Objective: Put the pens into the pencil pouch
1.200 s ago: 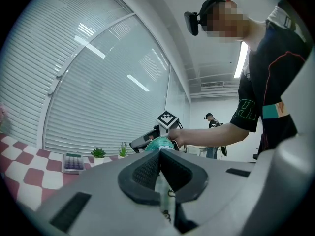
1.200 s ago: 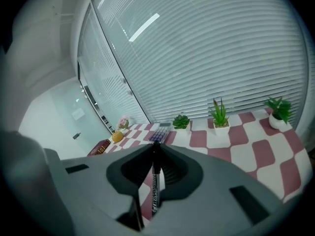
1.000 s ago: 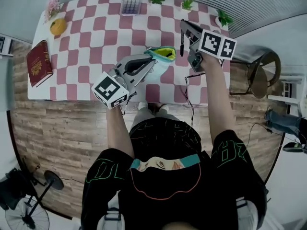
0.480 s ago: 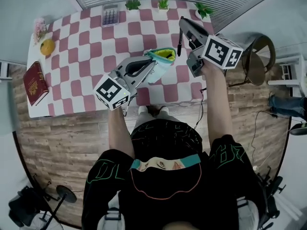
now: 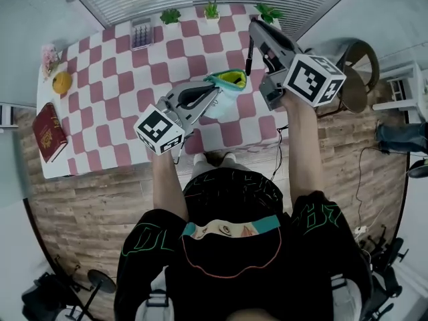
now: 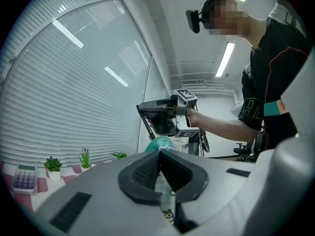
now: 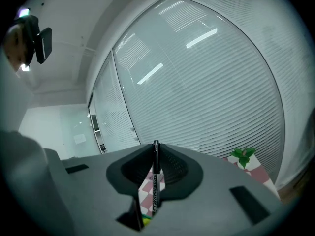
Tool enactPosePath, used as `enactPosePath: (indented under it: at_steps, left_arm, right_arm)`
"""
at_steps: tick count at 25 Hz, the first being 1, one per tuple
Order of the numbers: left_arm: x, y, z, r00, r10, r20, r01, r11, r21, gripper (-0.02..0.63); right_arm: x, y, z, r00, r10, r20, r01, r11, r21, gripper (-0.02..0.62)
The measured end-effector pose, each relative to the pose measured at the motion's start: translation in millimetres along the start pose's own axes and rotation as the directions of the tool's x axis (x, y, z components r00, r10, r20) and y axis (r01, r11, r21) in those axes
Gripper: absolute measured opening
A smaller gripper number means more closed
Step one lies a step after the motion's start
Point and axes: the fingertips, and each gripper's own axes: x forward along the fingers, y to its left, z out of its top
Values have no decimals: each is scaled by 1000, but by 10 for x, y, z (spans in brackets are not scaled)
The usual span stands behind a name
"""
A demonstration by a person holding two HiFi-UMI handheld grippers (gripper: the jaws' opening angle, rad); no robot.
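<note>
Black pen upright in right gripper

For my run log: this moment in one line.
left gripper: holds pouch | right gripper: holds pen | pen: outside pouch

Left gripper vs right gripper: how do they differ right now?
Load: the left gripper is shut on the edge of the pencil pouch; the right gripper is shut on a black pen, which hangs downward.
Place, head view: the left gripper sits nearer the person, the right gripper farther out, its pen tip beside the pouch's open mouth.
Shared: both grip something.
</note>
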Motion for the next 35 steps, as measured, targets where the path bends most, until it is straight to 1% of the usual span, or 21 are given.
enactPosePath:
  at_steps: [3, 6, 12, 18, 28, 35]
  left_arm:
    - [78, -8, 21, 1000, -11, -2, 11, 1000, 7, -2]
    - [148, -10, 46, 1000, -22, 0, 22, 1000, 14, -2]
    - [267, -14, 91, 999, -40, 0, 40, 999, 28, -2]
    - [359, 4, 123, 999, -43, 1, 43, 998, 39, -2]
    - [479, 42, 180, 999, -32, 10, 32, 998, 53, -2]
    - [518, 54, 229, 999, -26, 22, 25, 998, 59, -2]
  right_arm:
    - [-50, 31, 128, 1000, 11, 29, -11, 1000, -13, 51]
    - [-72, 57, 173, 999, 17, 42, -16, 1000, -23, 51]
    - [-90, 34, 22, 999, 16, 38, -15, 1000, -5, 51]
    - [-171, 22, -80, 998, 23, 65, -23, 1000, 5, 51]
    - [-284, -31, -317, 999, 21, 25, -21, 1000, 1, 52]
    - [-394, -101, -463, 1000, -21, -13, 21, 998, -62, 52]
